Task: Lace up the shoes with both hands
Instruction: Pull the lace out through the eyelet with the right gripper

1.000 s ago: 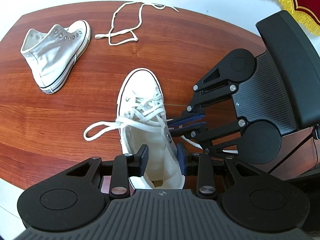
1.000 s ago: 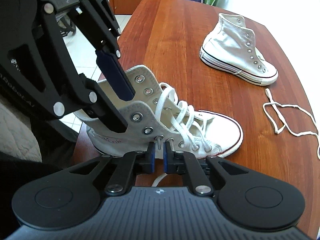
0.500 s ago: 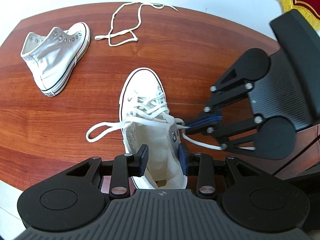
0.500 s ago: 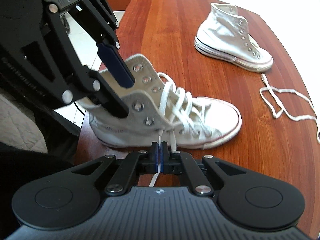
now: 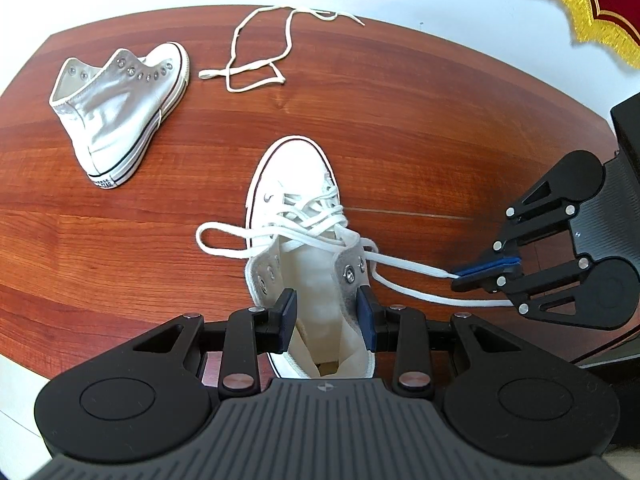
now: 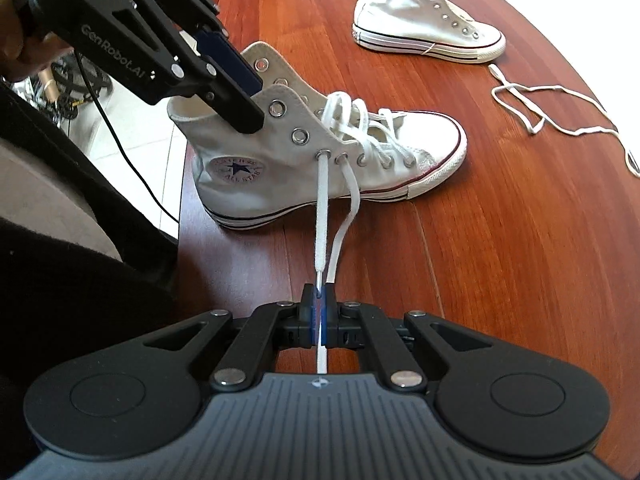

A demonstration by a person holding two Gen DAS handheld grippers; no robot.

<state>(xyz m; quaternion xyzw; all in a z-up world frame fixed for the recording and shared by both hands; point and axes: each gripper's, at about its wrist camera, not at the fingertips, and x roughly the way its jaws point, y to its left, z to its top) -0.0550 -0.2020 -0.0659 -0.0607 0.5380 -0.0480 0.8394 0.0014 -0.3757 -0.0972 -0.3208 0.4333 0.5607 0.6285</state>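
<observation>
Two white high-tops sit on the worktop; the near shoe is laced partway, its upper eyelets bare. Right gripper, clamped on the lace, draws it taut out of an eyelet. Left gripper, spread apart, straddles the collar, likely steadying it. A loose lace lies near the unlaced shoe.

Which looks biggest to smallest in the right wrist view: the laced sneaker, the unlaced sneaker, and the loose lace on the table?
1. Laced sneaker, though it sits nearest the camera.
2. Unlaced sneaker, probably the same true size, only farther away.
3. Loose lace, thin and partly cut off at the frame edge.
</observation>
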